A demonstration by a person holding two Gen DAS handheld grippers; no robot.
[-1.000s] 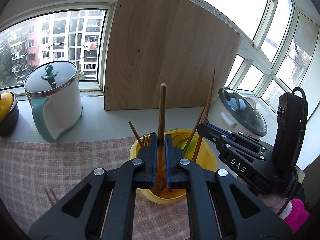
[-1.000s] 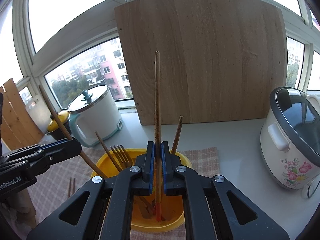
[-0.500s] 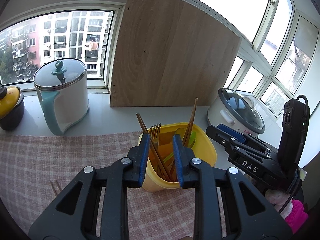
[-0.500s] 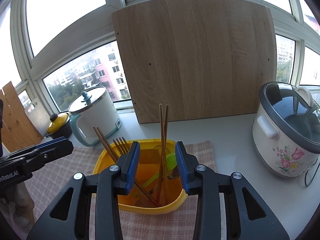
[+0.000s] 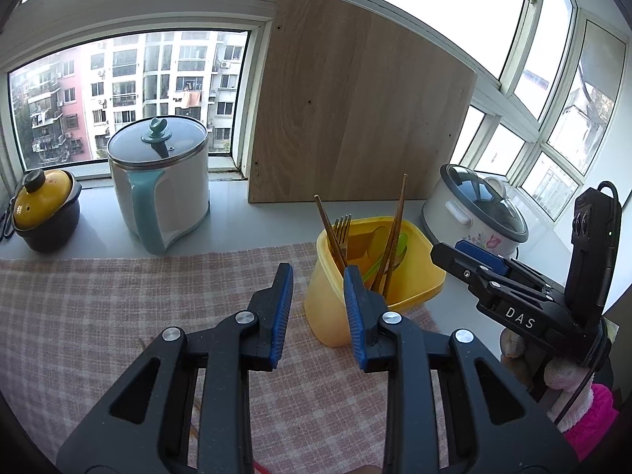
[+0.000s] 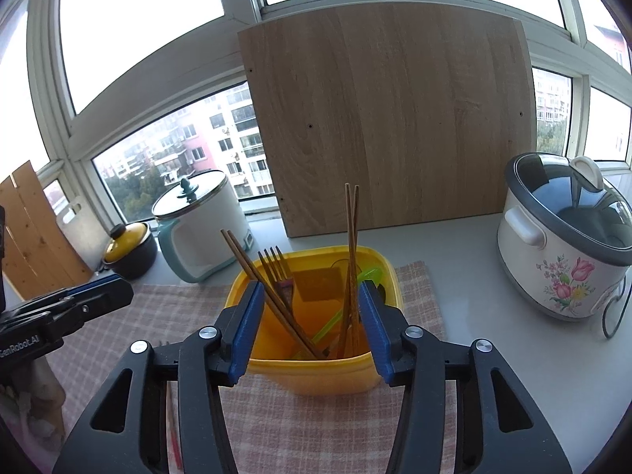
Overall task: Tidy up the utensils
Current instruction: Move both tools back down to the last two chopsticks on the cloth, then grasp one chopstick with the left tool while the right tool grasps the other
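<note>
Both grippers empty, jaws parted. Left gripper (image 5: 318,308) hangs over the checked cloth (image 5: 118,300), just left of the yellow tub (image 6: 316,371). Right gripper (image 6: 310,328) is directly in front of the tub, its blue pads framing the tub's near wall without touching it, as far as can be told.

Utensils stand in the tub: one chopstick pair (image 6: 272,292) leans left, a second pair (image 6: 350,260) stands nearly upright, a metal fork (image 6: 276,266) has tines up, and a green plastic utensil (image 6: 369,276) lies low inside. Exact kind of the green piece not readable.

Step in hand, by my reading: between deposits, nothing gripped, the tub already loaded. Thin stick-like items show on the cloth low in both views, half hidden behind the gripper frames; what they are is unclear. If they are stray utensils, the next move calls for a low reach to the cloth and a pinch on a thin piece lying flat. That is awkward on fabric, since the weave can drag.

Materials:
- Tub: smooth plastic, rounded corners, thick rim, slightly translucent.
- Chopsticks: brown, slender, tapered, probably wood.
- Cloth: pink-and-white woven check, soft, a little rumpled.
- Counter (image 6: 493,335): pale, glossy.
- Behind: white kettle pot (image 5: 158,193) with teal handle and glass lid, floral rice cooker (image 6: 565,245), a wood-grain board (image 6: 391,118) leaning on the window, and a small dark pot with yellow lid (image 5: 43,209).
</note>
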